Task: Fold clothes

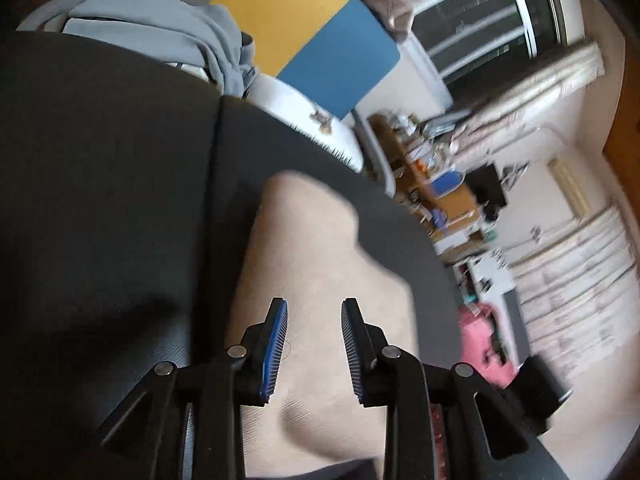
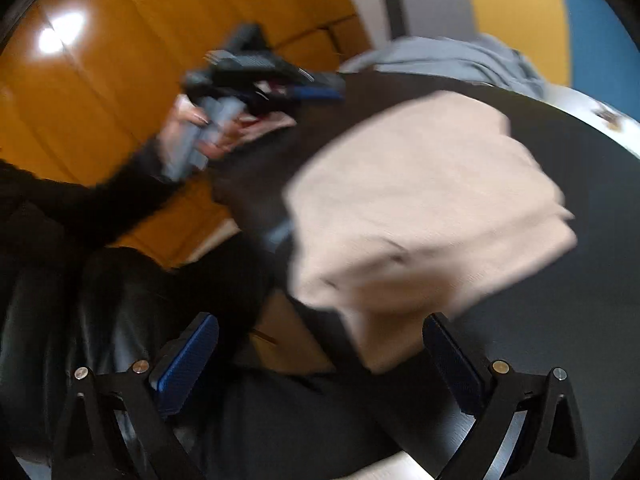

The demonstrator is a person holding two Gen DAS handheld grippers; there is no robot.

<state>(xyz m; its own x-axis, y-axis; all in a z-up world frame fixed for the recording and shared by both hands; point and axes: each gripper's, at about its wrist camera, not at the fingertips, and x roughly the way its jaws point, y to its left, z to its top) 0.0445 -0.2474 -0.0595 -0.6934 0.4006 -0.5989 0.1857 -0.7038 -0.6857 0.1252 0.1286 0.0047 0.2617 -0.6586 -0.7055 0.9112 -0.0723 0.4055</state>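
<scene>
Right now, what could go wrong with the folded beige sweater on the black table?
The beige sweater has one corner hanging past the near edge of the black table, so a bump might drag it off. The right gripper is open close to that corner and might snag it. The left gripper is open just over the sweater, and closing there could bunch up the fold. The grey garment at the far edge still waits unfolded.

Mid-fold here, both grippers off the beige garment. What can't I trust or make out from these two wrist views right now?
- Beige garment: right wrist view is motion-blurred, so fold edges are unclear; its near corner hangs over the table edge.
- Beige garment, left wrist view: near end cut off by the left gripper.
- Grey garment: mostly behind the table's far edge.
- Left gripper, right wrist view: blurred.
</scene>
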